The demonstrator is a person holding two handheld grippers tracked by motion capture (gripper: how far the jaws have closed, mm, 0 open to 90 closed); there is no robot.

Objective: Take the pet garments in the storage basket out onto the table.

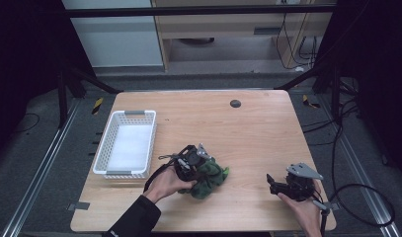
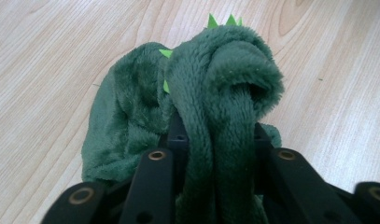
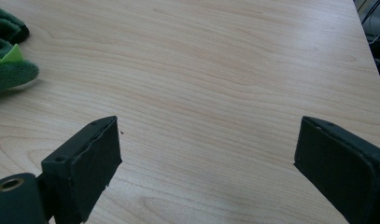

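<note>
Left gripper view: left gripper (image 2: 218,140) pinches a fuzzy dark-green plush (image 2: 215,84), seemingly lime-spiked.

Wooden table (image 1: 248,133): white basket (image 1: 125,143), green plush (image 1: 211,174).

The plush cloth toy (image 2: 215,93) looks fuzzy and matt. The counter (image 3: 225,70) is smooth pale wood grain. The basket (image 1: 124,143) at 9 o'clock is white perforated plastic.
</note>
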